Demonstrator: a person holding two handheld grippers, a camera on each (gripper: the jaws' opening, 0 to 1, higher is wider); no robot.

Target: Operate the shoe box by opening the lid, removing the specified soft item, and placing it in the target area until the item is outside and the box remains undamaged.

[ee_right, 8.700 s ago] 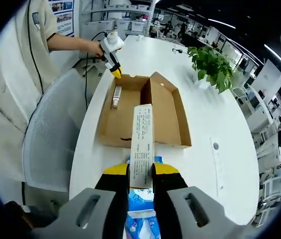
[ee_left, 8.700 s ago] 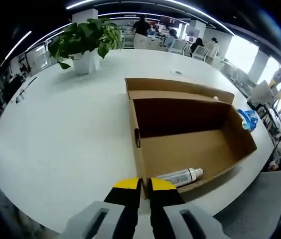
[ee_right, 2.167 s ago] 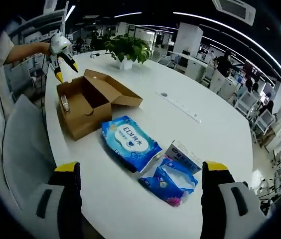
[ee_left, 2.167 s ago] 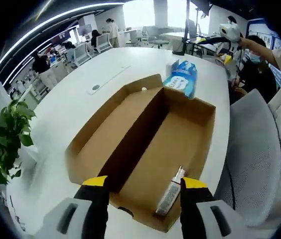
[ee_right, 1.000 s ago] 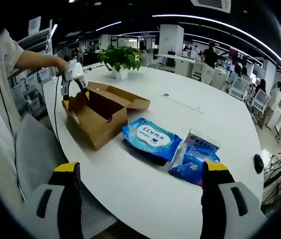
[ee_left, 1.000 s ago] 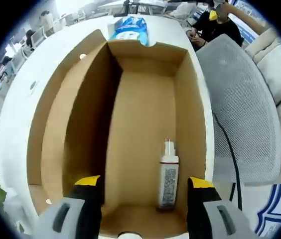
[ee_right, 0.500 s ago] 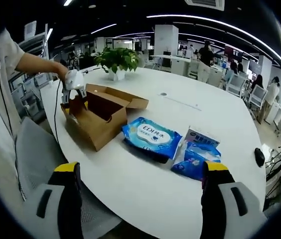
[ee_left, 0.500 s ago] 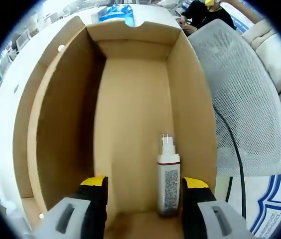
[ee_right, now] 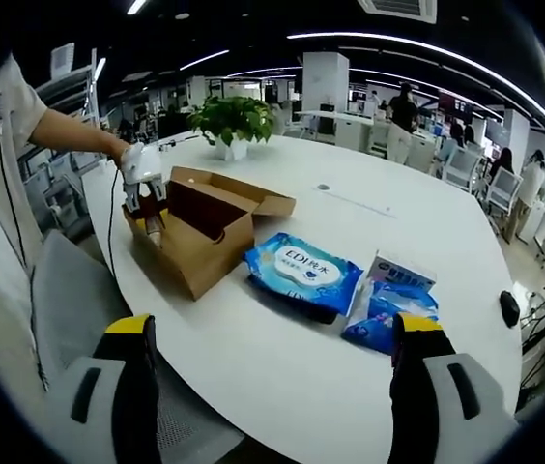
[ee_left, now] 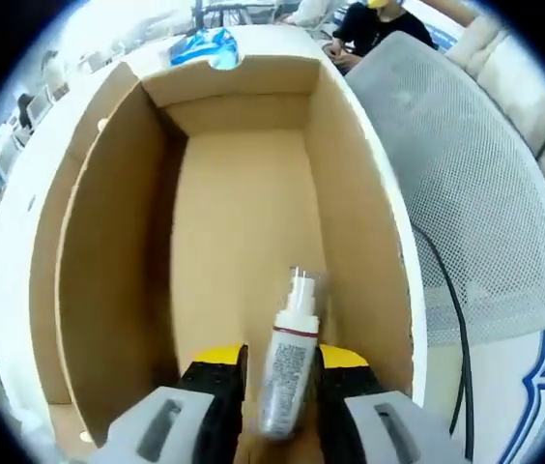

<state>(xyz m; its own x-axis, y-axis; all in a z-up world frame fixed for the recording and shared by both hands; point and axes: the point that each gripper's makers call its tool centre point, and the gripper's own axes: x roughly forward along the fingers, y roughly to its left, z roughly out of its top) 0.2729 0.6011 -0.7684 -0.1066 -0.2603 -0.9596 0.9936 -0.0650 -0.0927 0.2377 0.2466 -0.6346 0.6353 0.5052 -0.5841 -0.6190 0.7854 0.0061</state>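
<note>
Inside the open brown cardboard shoe box [ee_left: 355, 222] a white bottle [ee_left: 290, 362] with a clear cap lies between the yellow-tipped jaws of my left gripper [ee_left: 280, 358], which is shut on its lower body; the cap end points toward the box's far wall. In the right gripper view the same box [ee_right: 200, 253] stands on the white table [ee_right: 282, 387] with its lid folded back, and the left gripper [ee_right: 145, 198], held by a person's hand, reaches down into its near end. My right gripper [ee_right: 274, 327] hangs open above the table's front edge, holding nothing.
A blue wipes pack [ee_right: 303, 267], a small white and blue carton [ee_right: 403, 273] and a blue bag [ee_right: 388, 314] lie right of the box. A potted plant [ee_right: 229, 116] stands behind it. A grey mesh chair [ee_left: 466, 184] and a black cable [ee_left: 446, 290] are beside the box.
My left gripper has closed from wide apart onto the white bottle, which now tilts between the jaws. The right gripper stays open and the box holds its place.
</note>
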